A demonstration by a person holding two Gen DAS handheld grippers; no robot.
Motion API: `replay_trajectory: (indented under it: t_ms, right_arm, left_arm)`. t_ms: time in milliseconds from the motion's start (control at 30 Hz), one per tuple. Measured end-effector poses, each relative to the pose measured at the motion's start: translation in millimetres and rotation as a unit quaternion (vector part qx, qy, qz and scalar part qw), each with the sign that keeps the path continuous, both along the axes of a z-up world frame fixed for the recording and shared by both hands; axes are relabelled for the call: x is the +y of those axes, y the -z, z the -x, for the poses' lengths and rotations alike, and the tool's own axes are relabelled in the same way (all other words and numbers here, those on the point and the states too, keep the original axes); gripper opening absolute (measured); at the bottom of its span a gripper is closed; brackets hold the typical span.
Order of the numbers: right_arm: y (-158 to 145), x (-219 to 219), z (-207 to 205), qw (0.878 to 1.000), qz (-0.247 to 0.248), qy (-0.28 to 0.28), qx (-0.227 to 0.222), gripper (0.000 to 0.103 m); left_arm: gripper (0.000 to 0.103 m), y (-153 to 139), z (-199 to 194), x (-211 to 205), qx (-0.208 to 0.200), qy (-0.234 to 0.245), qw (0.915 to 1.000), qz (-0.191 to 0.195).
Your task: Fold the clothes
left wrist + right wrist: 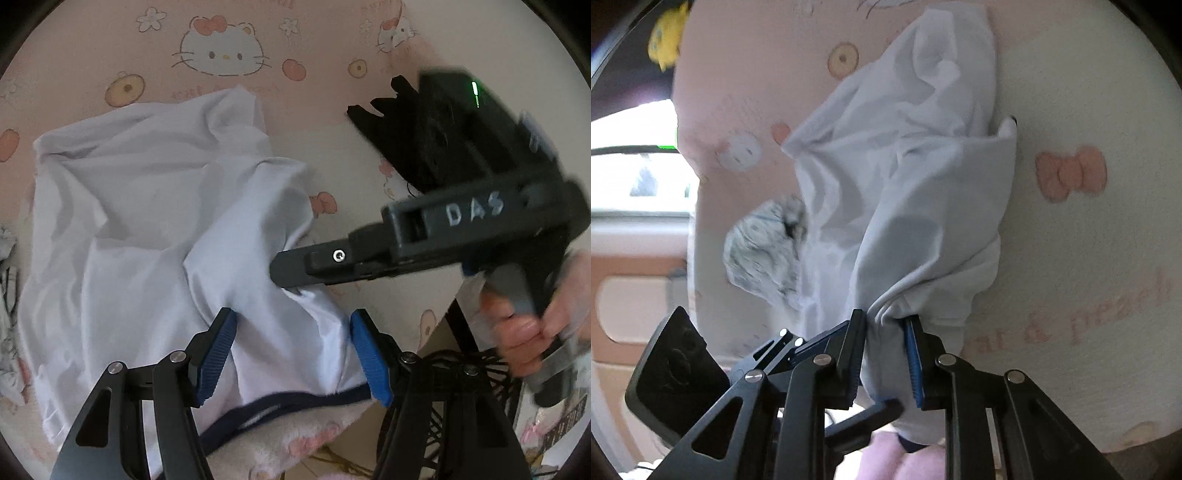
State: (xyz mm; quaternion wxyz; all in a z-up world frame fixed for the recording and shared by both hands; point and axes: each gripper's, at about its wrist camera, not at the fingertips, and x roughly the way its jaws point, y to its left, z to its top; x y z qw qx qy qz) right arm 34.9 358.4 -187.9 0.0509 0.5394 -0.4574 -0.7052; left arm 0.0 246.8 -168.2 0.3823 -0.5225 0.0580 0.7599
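A crumpled white garment [147, 229] with dark navy trim along one edge lies on a pink cartoon-print blanket [229, 48]. My left gripper [293, 354] hovers over the garment's near edge. Its blue pads [218, 354] stand wide apart, the cloth lies under and between them, and neither pad presses on it. From the right, my right gripper [280, 273] comes in, held by a person's hand [524, 332], and pinches a raised fold. In the right wrist view the right gripper [884, 350] is shut on a bunch of the white garment [905, 184], which drapes away from it.
A black garment [384, 122] lies on the blanket beyond the right gripper. A grey-and-white patterned cloth [761, 251] sits beside the white garment. The blanket's fluffy edge [295, 435] is close below the left gripper, with a black wire object [461, 369] past it.
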Motion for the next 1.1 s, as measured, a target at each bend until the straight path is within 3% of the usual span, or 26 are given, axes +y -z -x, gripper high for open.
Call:
replay_trajectory:
  t_ms: [67,167,333,400,467,567,900,1100]
  right_arm:
    - [-2,1,6,1.000,-0.002,-0.004,-0.011,0.020]
    - [0,0,6,1.000,-0.003,0.008,-0.011,0.022]
    - [1,2,1,0.999,0.009,0.045,0.004,0.023]
    - [-1,6,-3,0.998,0.016,0.064,0.011,0.039]
    - [-3,11,-7,0.997,0.014,0.079,0.018,0.046]
    - [-6,23,-14,0.995,-0.009,0.094,0.019,0.047]
    - [41,42,-33,0.979,0.067,0.191,0.015,0.059]
    - [80,34,-30,0.958,0.158,0.237,0.018,0.059]
  left_arm:
    - [0.061,4,2,1,0.024,-0.004,0.9997,-0.002]
    - [0.045,11,2,3,0.059,0.013,0.9980,0.020]
    - [0.034,16,6,-6,0.090,0.014,0.9949,0.042]
    - [0.031,17,10,-11,0.094,0.005,0.9942,0.052]
    - [0.031,18,15,-19,0.087,-0.006,0.9949,0.050]
    - [0.031,18,20,-33,0.080,-0.024,0.9952,0.050]
    - [0.030,26,14,-36,0.099,-0.032,0.9923,0.067]
    - [0.023,28,16,-38,0.094,-0.036,0.9933,0.057]
